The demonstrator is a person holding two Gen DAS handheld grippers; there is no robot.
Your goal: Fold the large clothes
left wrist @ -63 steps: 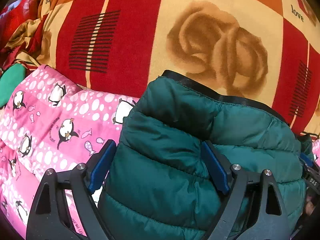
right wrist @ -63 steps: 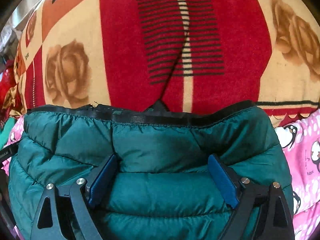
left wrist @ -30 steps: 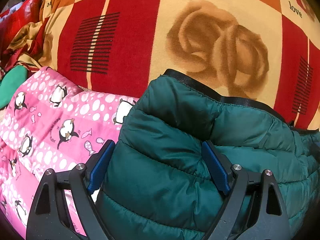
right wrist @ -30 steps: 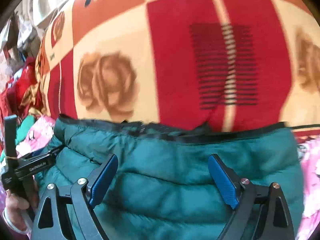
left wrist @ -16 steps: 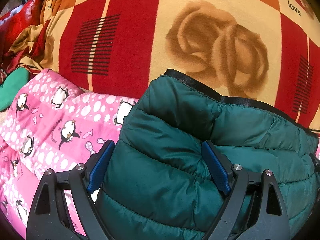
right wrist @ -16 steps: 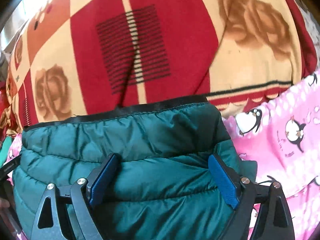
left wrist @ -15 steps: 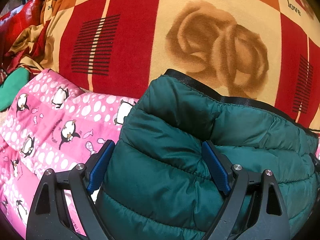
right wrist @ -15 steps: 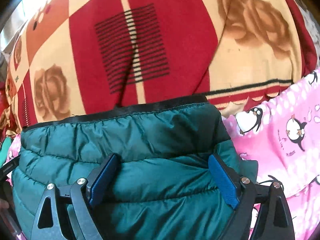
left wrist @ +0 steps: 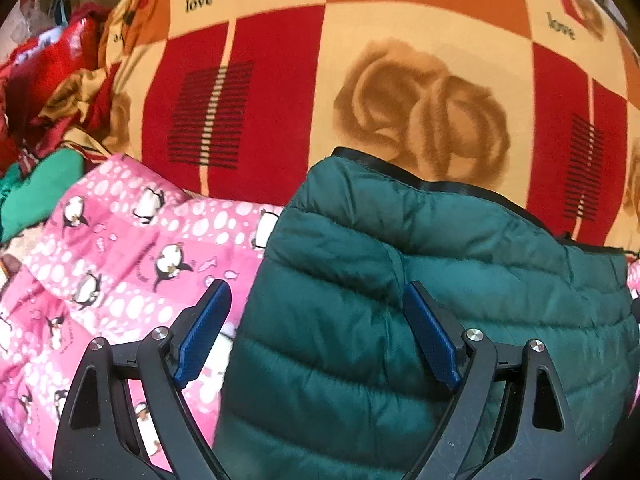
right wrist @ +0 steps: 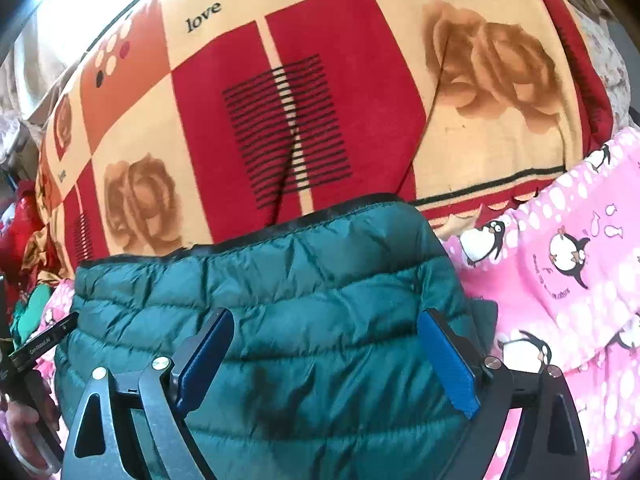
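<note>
A dark green quilted puffer jacket (left wrist: 420, 292) with a black-bound edge lies folded on the bed; it also shows in the right wrist view (right wrist: 312, 300). My left gripper (left wrist: 316, 332) is open over the jacket's left edge, its left finger above the pink bedding and its right finger on the green fabric. My right gripper (right wrist: 326, 360) is open, both fingers resting over the jacket's right part. Neither holds anything.
A red, cream and orange blanket (left wrist: 360, 80) with rose prints covers the bed beyond the jacket. A pink penguin-print quilt (left wrist: 120, 248) lies under and beside the jacket, also on the right (right wrist: 568, 280). Crumpled red and green clothes (left wrist: 44, 120) are piled at far left.
The left gripper has drawn back slightly, showing more blanket. The right gripper has swung and pulled back a little; both stay open over the jacket.
</note>
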